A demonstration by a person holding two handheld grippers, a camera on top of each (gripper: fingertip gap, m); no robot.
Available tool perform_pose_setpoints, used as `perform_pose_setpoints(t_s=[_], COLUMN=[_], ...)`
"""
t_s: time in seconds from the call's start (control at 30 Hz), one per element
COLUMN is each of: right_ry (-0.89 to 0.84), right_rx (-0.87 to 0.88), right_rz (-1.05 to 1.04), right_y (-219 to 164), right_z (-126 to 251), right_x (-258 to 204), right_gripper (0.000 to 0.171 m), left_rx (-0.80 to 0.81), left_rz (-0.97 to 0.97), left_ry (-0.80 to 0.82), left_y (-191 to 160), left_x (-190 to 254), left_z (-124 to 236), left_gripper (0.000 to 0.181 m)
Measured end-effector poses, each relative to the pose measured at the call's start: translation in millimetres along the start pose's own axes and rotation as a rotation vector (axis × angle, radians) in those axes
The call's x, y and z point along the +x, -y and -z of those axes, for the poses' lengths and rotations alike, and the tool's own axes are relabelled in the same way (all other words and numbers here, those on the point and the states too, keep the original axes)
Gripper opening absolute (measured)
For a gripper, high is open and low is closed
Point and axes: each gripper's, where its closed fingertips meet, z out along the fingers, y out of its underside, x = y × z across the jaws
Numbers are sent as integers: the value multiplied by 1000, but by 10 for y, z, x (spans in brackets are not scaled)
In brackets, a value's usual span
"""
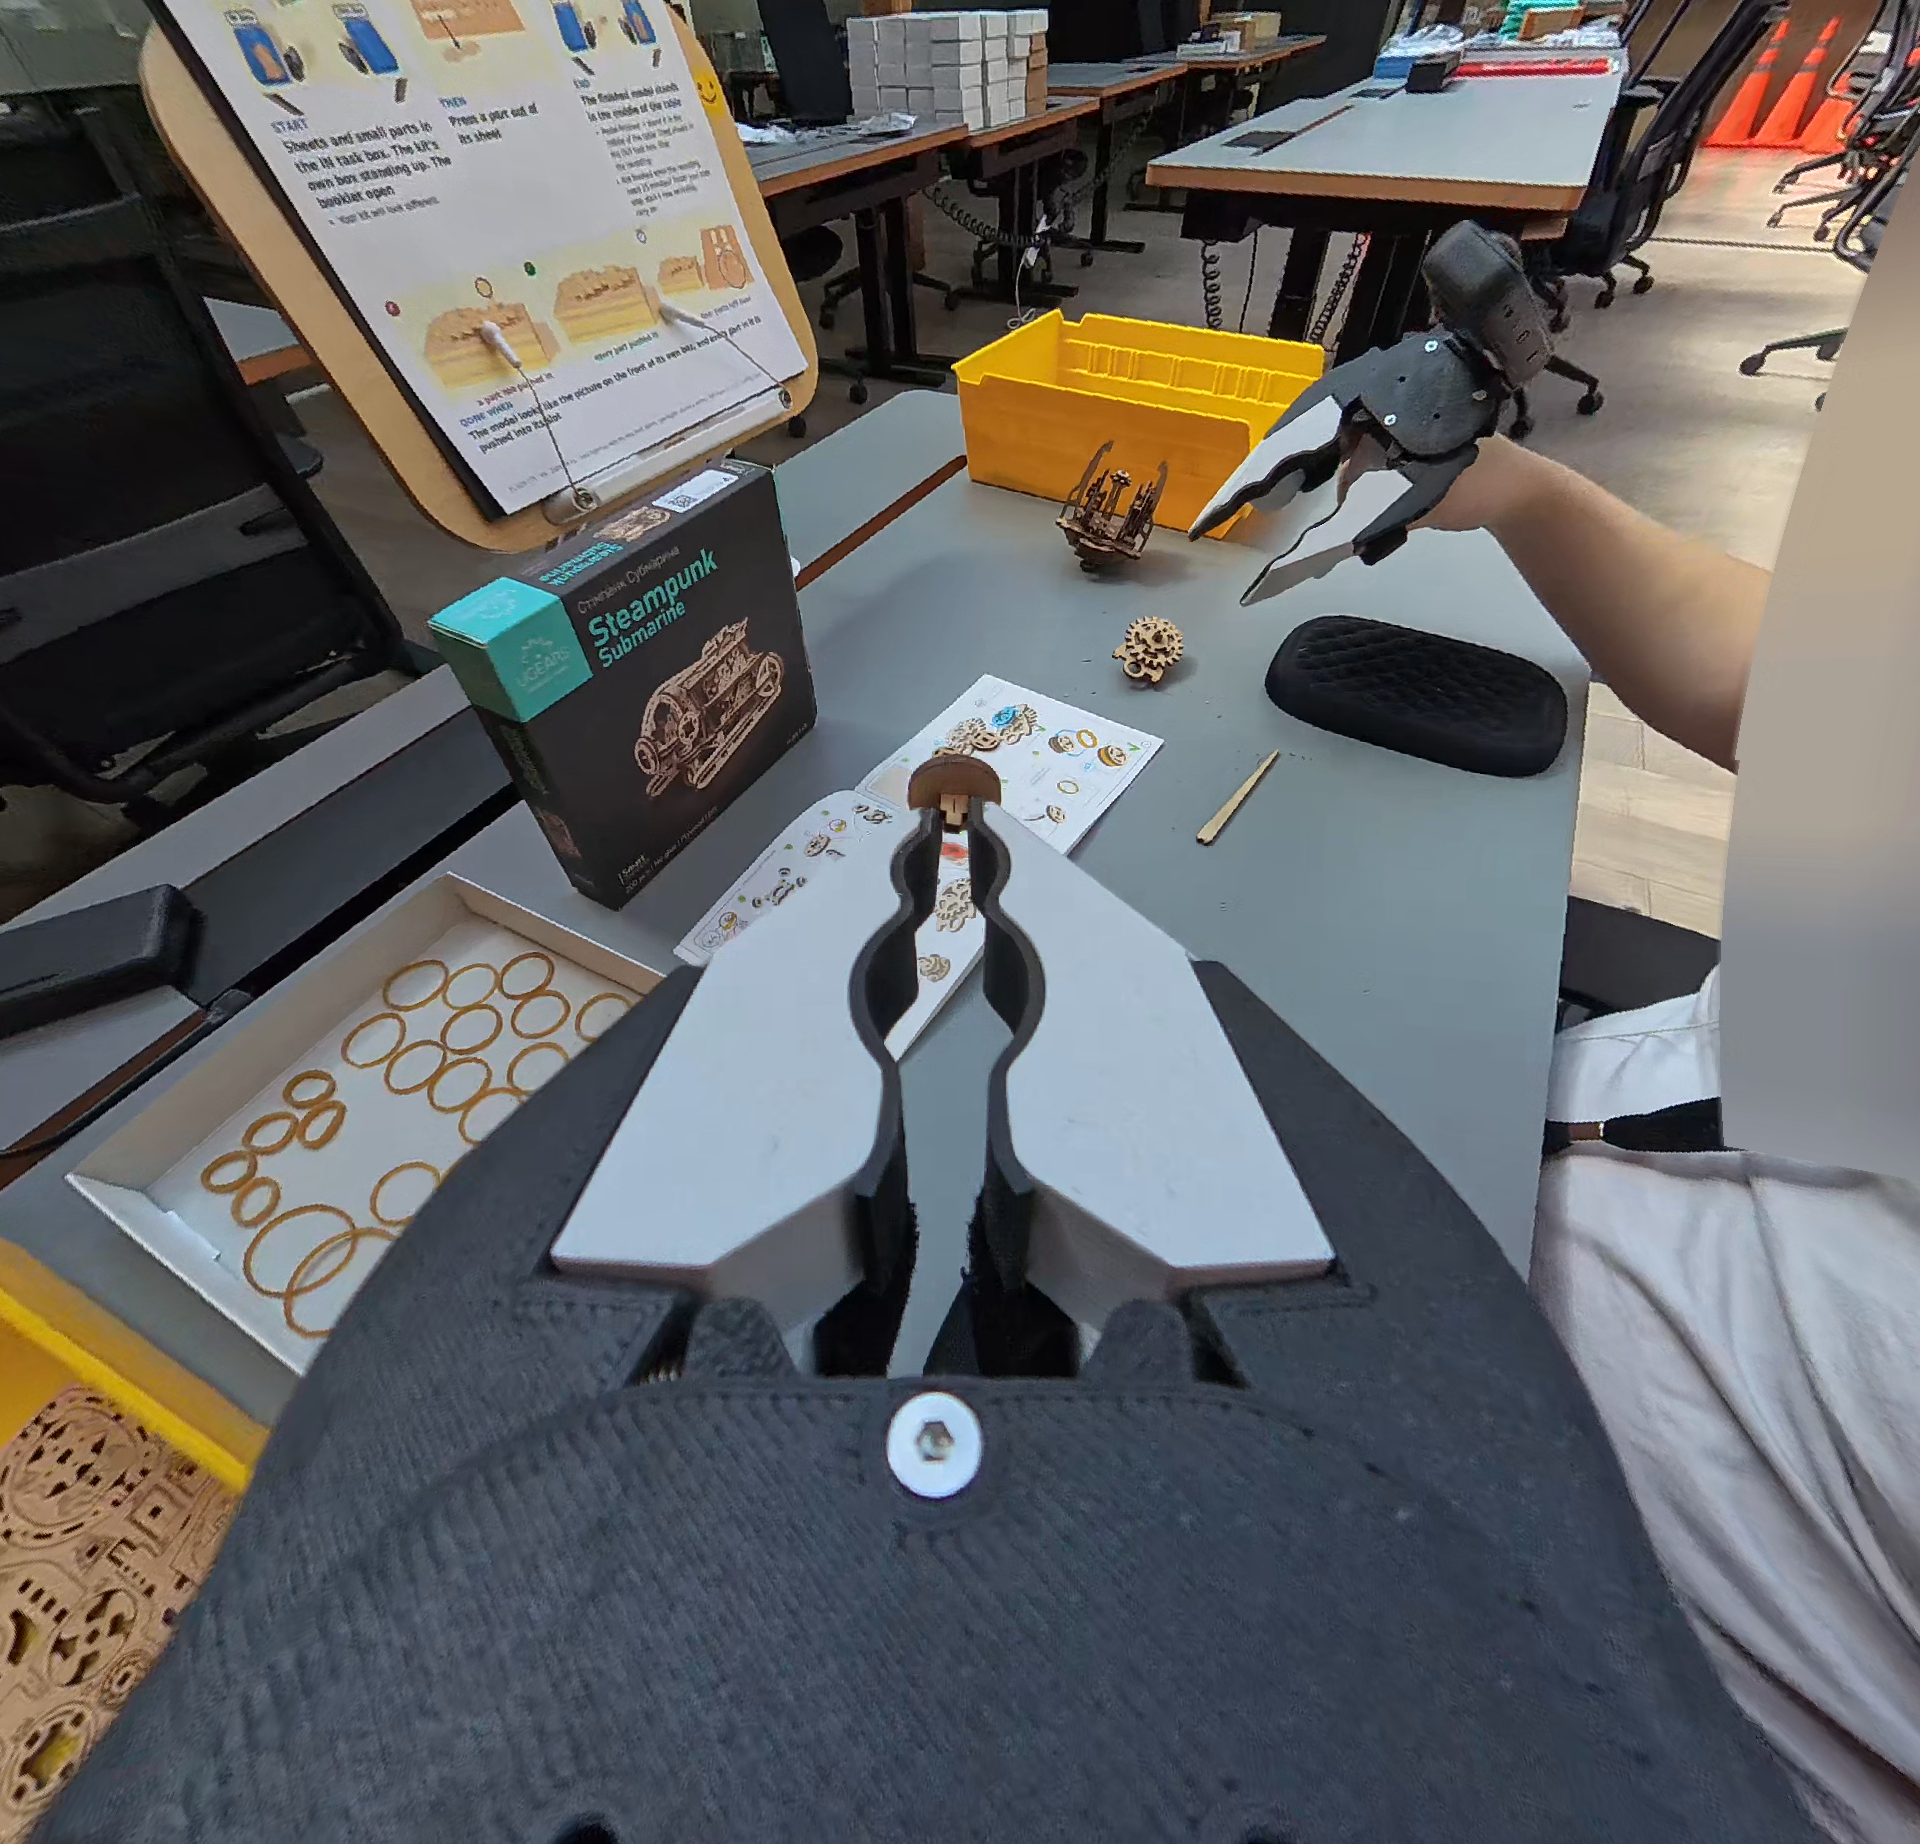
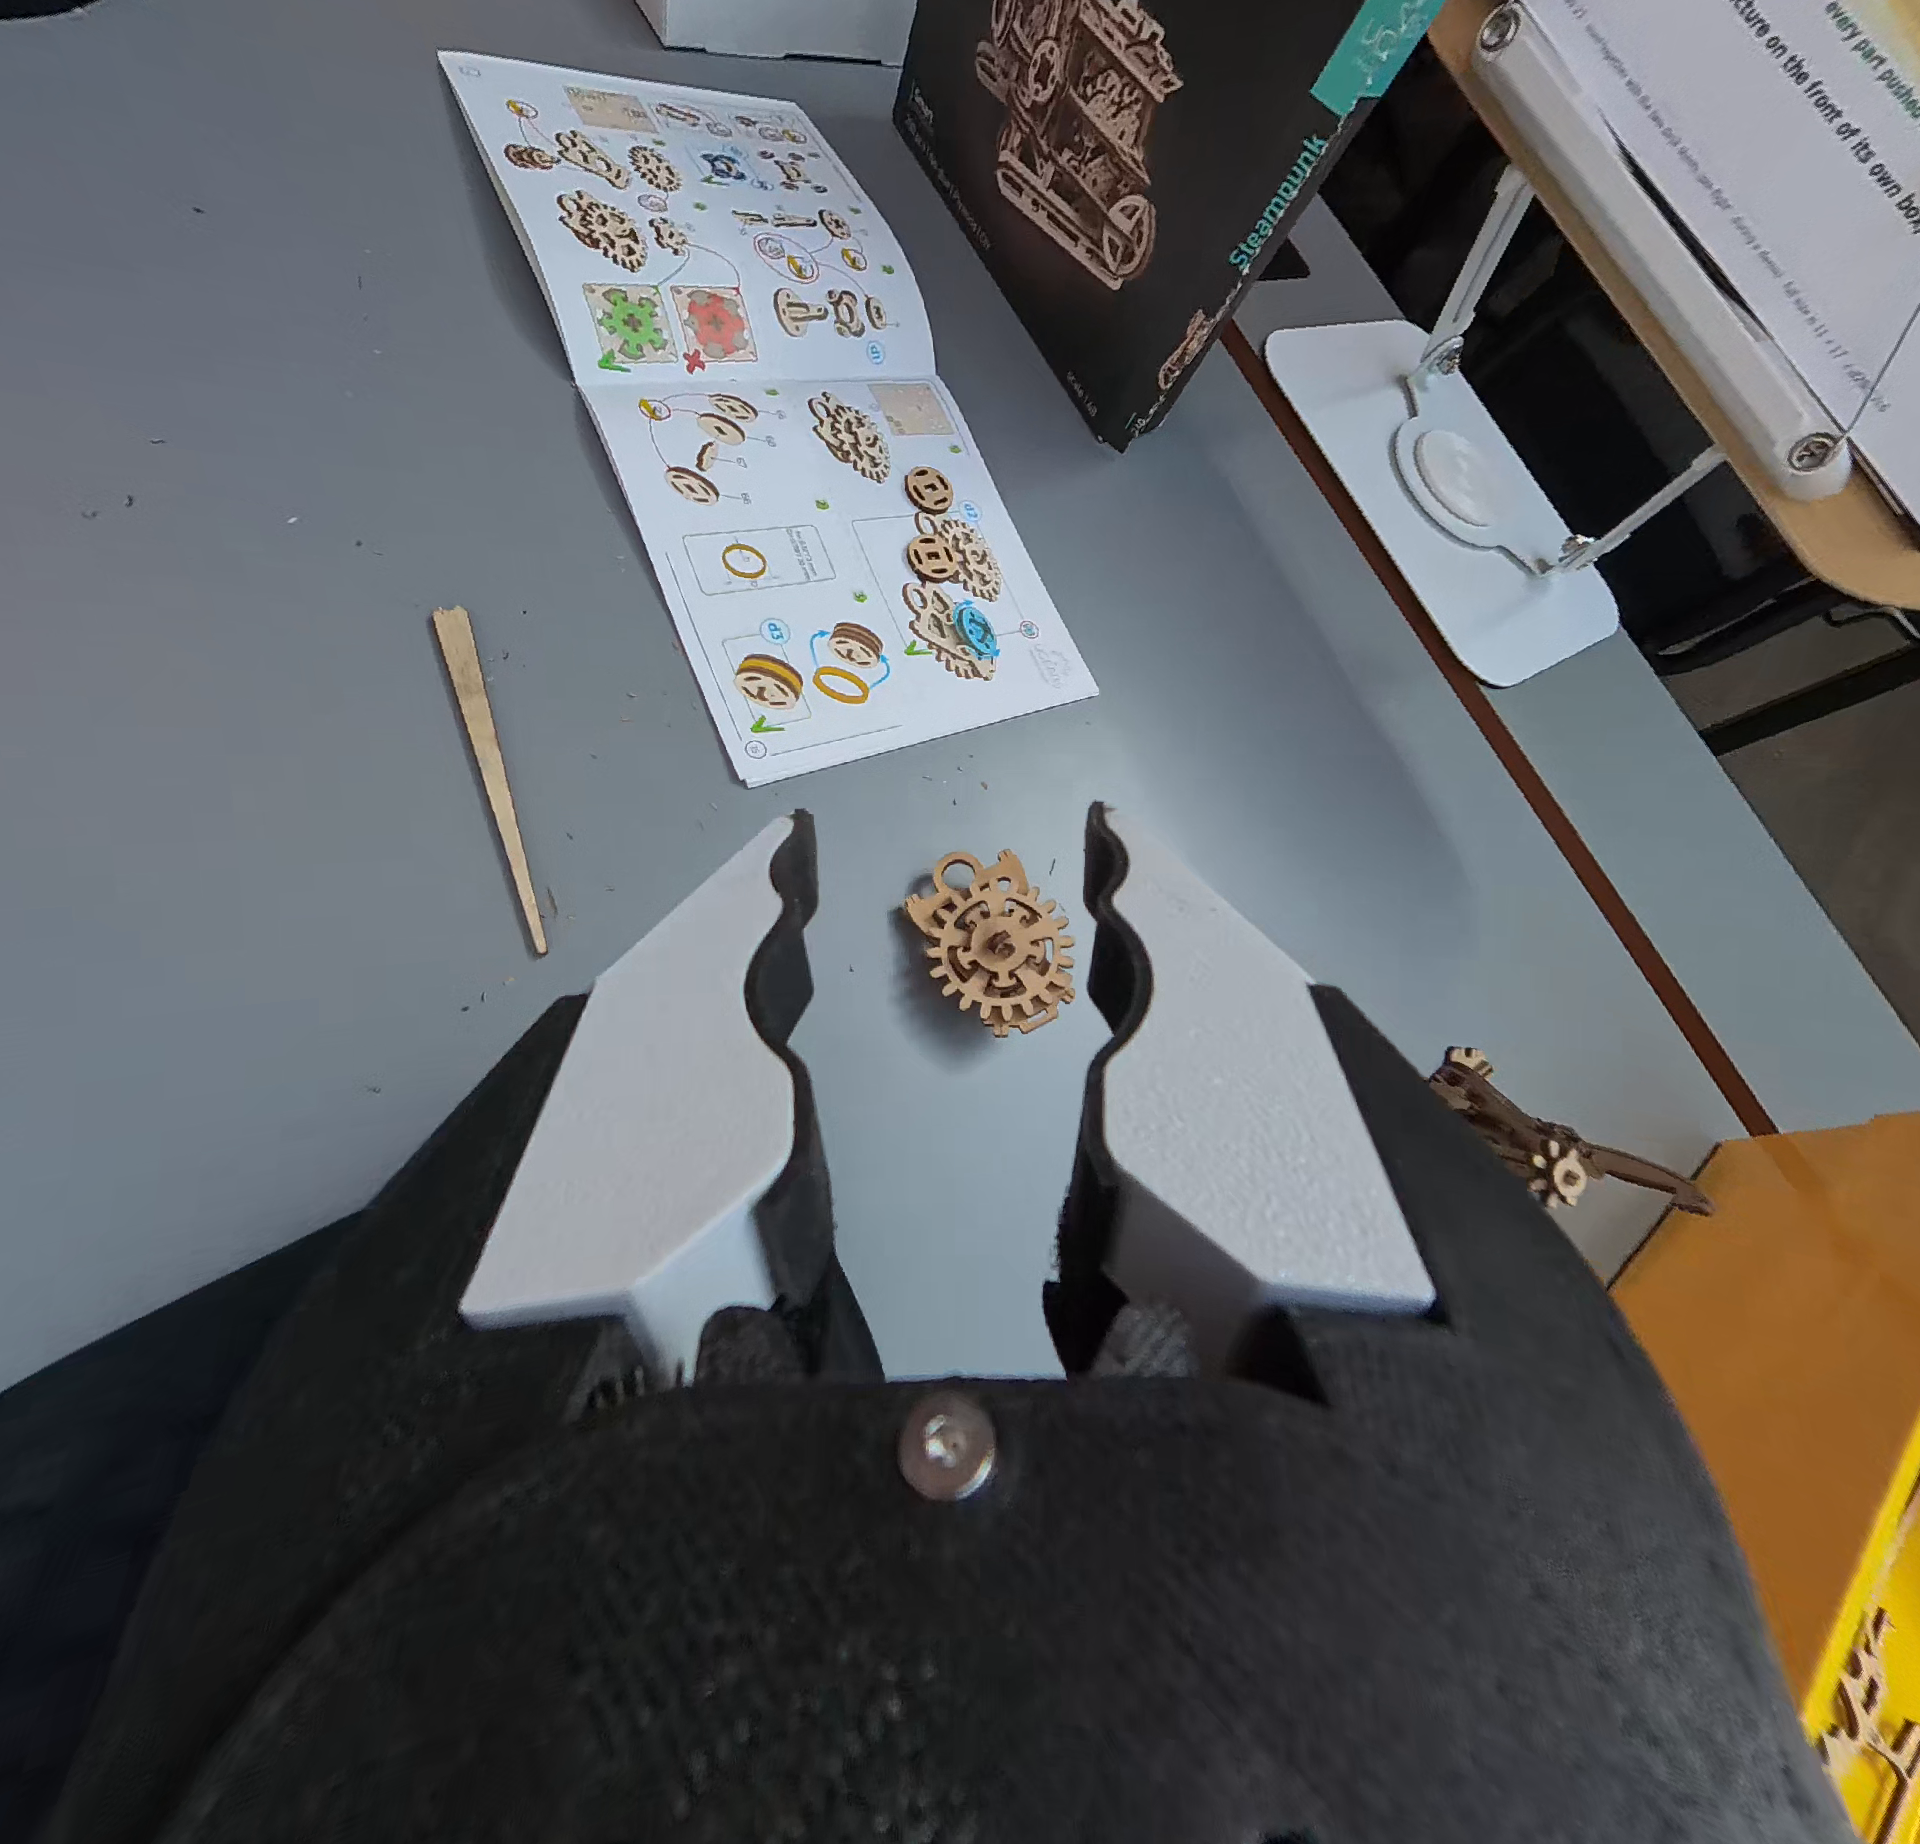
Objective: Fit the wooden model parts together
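My left gripper (image 1: 951, 818) is shut on a small round wooden disc part (image 1: 954, 782) with a peg, held above the open booklet (image 1: 1023, 766). My right gripper (image 2: 943, 820) is open and hovers over a wooden gear assembly (image 2: 992, 942) that lies flat on the grey table between its fingers; the same gear assembly (image 1: 1150, 649) and right gripper (image 1: 1226, 560) show farther off in the left wrist view. A partly built wooden model (image 1: 1110, 508) stands in front of the yellow bin (image 1: 1132, 412); part of it (image 2: 1548, 1150) shows in the right wrist view.
The dark kit box (image 1: 644, 682) stands upright by the booklet (image 2: 769, 412). A white tray (image 1: 114, 1181) holds several rubber rings. A wooden stick (image 2: 488, 771) lies on the table. A black pad (image 1: 1418, 693) sits at the right edge. An instruction board (image 1: 468, 184) stands behind. A wooden part sheet (image 1: 73, 1586) lies lower left.
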Motion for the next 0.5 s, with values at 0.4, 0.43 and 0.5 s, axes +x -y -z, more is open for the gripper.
perform_pose_setpoints(t_s=[0.4,0.43,0.5], right_ry=[185,187,157], right_rx=[151,125,80], right_rz=[-66,-26,67], right_y=[865,885,906], right_z=[-1136,-1262,-1490], right_x=[-882,-989,-1136], right_gripper=[54,55,56], left_rx=[27,31,37], left_rz=[-12,-14,-15], left_ry=[-19,-29,-52], left_y=[-92,-97,-110], left_x=[148,170,218], left_z=[101,79,36], left_gripper=[3,3,3])
